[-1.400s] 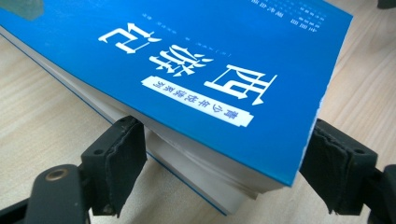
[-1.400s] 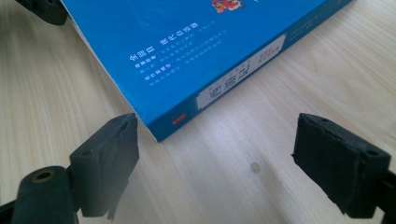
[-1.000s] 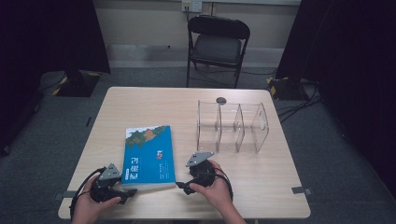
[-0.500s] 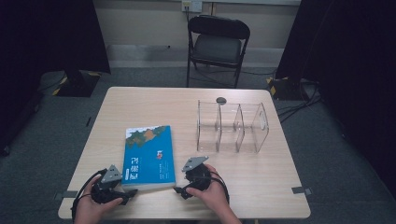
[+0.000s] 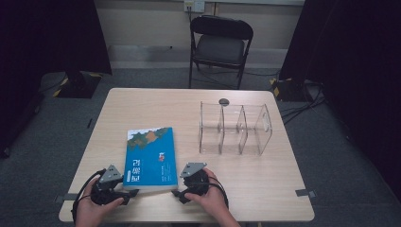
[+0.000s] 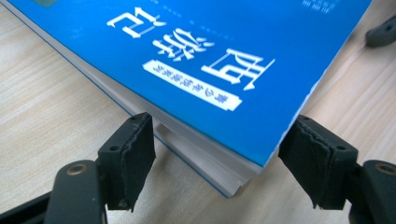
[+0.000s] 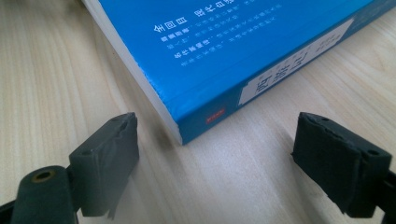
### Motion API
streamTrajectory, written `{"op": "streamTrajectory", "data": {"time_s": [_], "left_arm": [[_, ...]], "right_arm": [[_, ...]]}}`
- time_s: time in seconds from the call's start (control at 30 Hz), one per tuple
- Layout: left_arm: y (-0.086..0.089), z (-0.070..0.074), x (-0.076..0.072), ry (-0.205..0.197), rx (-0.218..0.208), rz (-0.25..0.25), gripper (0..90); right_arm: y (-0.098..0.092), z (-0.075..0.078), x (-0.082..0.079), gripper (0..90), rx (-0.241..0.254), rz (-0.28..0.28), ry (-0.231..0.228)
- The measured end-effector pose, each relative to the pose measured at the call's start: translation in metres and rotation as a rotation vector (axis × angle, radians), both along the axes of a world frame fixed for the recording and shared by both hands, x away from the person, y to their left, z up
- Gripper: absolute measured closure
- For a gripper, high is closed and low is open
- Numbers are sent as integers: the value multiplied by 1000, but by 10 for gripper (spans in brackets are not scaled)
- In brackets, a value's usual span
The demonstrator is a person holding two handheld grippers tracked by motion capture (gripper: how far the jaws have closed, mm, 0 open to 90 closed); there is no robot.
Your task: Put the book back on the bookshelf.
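A blue paperback book (image 5: 151, 156) lies flat on the wooden table (image 5: 265, 184), near the front edge. My left gripper (image 5: 131, 193) rests at the book's near left corner. In the left gripper view that corner (image 6: 210, 56) sits between the jaws; they have just been closing, and the pads (image 6: 135, 144) stand close beside the pages without clearly pressing. My right gripper (image 5: 178, 194) lies low at the near right corner. It (image 7: 217, 121) is open wide, and the spine corner of the book (image 7: 205, 112) lies just ahead of the gap.
A clear acrylic divider rack (image 5: 235, 128) with three compartments stands on the right half of the table. A small dark round object (image 5: 223, 101) lies behind it. A black folding chair (image 5: 221, 45) stands beyond the far edge.
My right gripper has sunk a little and drawn toward the near edge, beside the book's right corner. The left hand and the book have stayed put.
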State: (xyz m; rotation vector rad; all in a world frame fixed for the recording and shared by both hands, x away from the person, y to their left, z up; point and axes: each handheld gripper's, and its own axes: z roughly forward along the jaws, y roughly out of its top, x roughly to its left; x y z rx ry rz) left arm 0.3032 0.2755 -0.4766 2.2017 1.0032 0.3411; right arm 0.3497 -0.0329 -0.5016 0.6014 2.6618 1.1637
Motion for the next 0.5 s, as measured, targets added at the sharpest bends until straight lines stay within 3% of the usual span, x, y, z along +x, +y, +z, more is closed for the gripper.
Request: {"op": "streamTrajectory", "data": {"time_s": [0.23,0.33,0.4,0.5], "left_arm": [[0,7,1,12,-39,0,309],[-1,9,2,18,-37,4,332],[-1,11,3,25,-38,-3,331],[-3,15,3,9,-45,1,335]], "right_arm": [[1,0,0,128,-2,-4,3],[1,1,0,126,-7,13,8],[-1,3,2,126,1,10,31],[-4,9,3,126,2,10,21]]}}
